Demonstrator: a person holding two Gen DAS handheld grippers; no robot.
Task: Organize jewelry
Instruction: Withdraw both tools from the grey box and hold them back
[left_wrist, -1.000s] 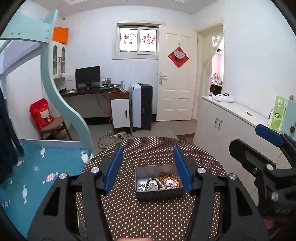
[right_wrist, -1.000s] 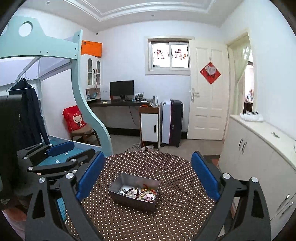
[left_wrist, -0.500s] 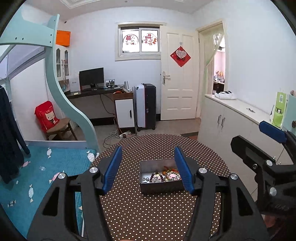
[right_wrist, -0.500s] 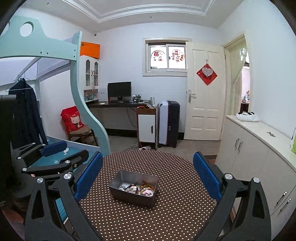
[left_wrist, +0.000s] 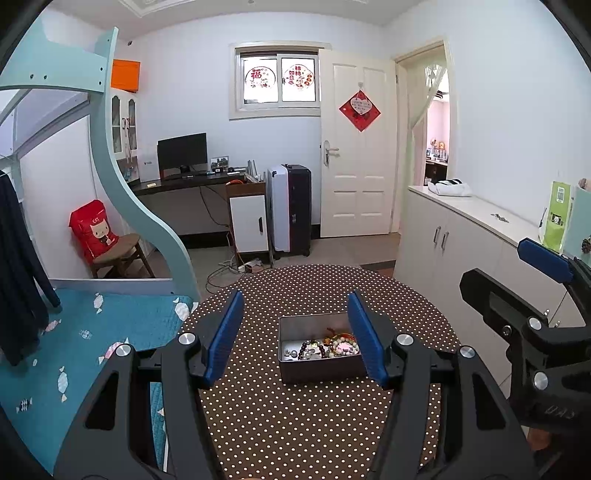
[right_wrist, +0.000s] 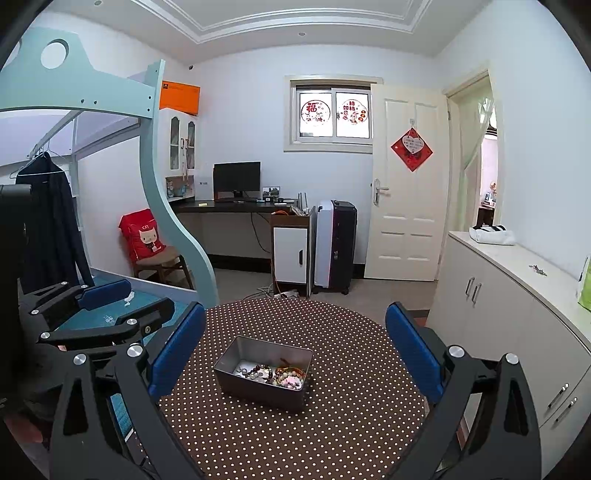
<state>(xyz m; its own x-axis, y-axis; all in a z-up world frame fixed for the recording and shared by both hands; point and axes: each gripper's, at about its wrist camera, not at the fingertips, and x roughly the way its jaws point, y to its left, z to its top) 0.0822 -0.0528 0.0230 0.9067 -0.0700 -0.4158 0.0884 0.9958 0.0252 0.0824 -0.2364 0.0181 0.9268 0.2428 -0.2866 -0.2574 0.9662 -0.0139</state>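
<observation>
A grey metal tin (left_wrist: 318, 367) (right_wrist: 236, 384) sits on a round table with a brown polka-dot cloth (left_wrist: 295, 424) (right_wrist: 351, 406). Beaded bracelets and small jewelry (left_wrist: 325, 347) (right_wrist: 277, 373) lie inside it. My left gripper (left_wrist: 295, 332) is open and empty above the table, the tin just ahead between its blue fingers. My right gripper (right_wrist: 295, 347) is open wide and empty, raised over the table with the tin below and ahead. The right gripper also shows at the right edge of the left wrist view (left_wrist: 532, 295).
A bed with a teal quilt (left_wrist: 74, 332) and a curved pale-green frame (right_wrist: 177, 229) stands left of the table. White cabinets (right_wrist: 517, 314) run along the right wall. A desk, a suitcase (right_wrist: 336, 247) and a door stand at the back.
Both grippers have risen and pulled back a little from the tin, which now sits lower and smaller in both views. Both stay open and empty.
</observation>
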